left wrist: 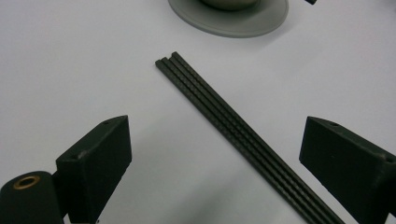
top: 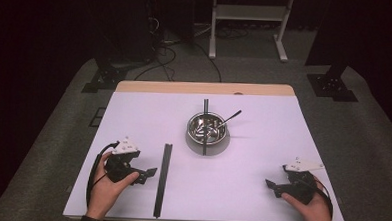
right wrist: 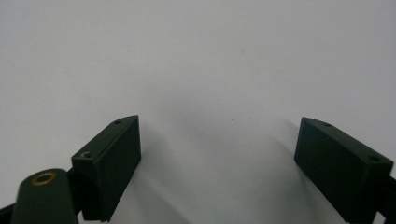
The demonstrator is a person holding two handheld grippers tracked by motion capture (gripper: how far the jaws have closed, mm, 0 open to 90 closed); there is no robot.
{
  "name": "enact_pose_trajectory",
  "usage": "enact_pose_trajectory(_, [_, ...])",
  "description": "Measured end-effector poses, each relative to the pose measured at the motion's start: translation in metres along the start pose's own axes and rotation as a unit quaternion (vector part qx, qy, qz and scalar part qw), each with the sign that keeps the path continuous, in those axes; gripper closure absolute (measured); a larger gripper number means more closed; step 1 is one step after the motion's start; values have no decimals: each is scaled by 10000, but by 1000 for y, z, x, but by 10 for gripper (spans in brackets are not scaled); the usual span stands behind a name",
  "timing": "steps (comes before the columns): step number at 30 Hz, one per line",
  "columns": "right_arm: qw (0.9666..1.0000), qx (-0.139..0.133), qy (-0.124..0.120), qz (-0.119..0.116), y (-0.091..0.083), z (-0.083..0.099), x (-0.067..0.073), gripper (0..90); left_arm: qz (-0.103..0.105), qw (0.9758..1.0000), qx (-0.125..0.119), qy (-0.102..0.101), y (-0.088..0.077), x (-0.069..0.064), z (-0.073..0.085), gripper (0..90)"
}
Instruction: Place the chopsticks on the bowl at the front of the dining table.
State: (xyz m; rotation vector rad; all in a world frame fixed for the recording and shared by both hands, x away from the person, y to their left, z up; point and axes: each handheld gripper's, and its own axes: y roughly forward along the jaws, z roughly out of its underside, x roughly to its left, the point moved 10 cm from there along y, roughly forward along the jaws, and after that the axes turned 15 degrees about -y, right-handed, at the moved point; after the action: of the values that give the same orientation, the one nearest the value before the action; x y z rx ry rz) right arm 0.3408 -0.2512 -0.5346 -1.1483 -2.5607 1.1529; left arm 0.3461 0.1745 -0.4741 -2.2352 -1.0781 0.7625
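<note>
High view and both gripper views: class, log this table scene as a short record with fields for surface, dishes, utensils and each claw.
surface: white table
dish: metal bowl on a grey plate
across bowl: one black stick, plus a spoon leaning on the rim
loose utensils: bundle of black chopsticks lying flat, left of the bowl
left claw: open, beside the bundle, holding nothing
right claw: open, over bare table

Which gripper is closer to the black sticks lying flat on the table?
Left. The left gripper sits just beside the black sticks, open toward them; the right gripper is far across the table.
</note>
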Motion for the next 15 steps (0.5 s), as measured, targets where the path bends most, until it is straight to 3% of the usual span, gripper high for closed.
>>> enact_pose_trajectory(15, [10000,2,-6,1,0,0,0,129,-276,9995,33,-176,-4,23,16,82])
